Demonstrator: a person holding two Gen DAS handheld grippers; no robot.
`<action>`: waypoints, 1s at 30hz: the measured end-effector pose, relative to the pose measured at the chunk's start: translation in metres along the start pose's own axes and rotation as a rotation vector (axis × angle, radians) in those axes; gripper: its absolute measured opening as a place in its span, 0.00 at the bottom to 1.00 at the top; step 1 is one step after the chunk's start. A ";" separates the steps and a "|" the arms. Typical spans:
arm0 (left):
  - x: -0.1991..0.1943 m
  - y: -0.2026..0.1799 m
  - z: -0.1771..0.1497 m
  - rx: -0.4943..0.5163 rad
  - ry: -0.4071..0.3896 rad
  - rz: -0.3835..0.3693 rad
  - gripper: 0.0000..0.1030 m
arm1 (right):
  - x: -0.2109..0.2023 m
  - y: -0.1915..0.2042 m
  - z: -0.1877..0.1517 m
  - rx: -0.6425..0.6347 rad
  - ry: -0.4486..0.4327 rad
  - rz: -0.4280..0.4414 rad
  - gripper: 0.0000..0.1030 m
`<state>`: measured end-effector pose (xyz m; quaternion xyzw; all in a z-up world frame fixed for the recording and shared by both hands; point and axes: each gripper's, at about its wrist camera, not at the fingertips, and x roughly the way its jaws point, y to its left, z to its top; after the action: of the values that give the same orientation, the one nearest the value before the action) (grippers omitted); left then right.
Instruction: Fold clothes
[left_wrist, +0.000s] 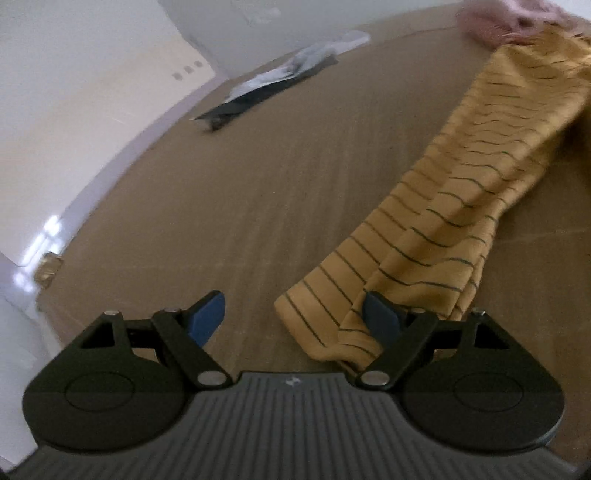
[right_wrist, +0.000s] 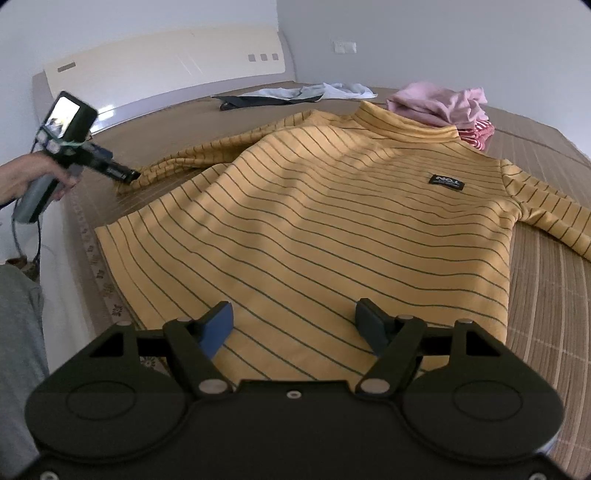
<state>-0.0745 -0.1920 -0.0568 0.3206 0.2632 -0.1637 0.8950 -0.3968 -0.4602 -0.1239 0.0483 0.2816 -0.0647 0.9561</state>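
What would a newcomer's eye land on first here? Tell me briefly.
First, the yellow striped sweater spread flat across the bed, its black chest label facing up. Next, the left gripper at the cuff of the sweater's sleeve, its jaws open. Behind the collar sits a pink clothes pile.

sweater (right_wrist: 314, 221): mustard yellow, thin dark stripes, black chest patch (right_wrist: 446, 182) | mat (right_wrist: 546, 295): tan-brown, woven lines | pile (right_wrist: 439, 101): pink | garment under it (right_wrist: 478, 134): red-white striped | far clothes (right_wrist: 295, 95): white, dark navy | gripper pads (right_wrist: 216, 326): blue | headboard (right_wrist: 166, 62): cream
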 end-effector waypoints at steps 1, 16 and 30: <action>0.007 0.006 0.005 -0.001 0.000 0.014 0.84 | 0.000 -0.001 0.000 0.000 0.000 0.001 0.73; 0.053 0.036 0.040 -0.059 -0.086 0.099 0.84 | 0.004 0.003 0.017 -0.016 0.063 -0.023 0.64; -0.007 0.022 0.053 -0.120 -0.161 -0.313 0.84 | 0.114 -0.069 0.211 0.205 0.015 -0.009 0.08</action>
<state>-0.0506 -0.2100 -0.0077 0.2077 0.2468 -0.3102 0.8943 -0.2002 -0.5661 -0.0135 0.1451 0.2811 -0.0970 0.9437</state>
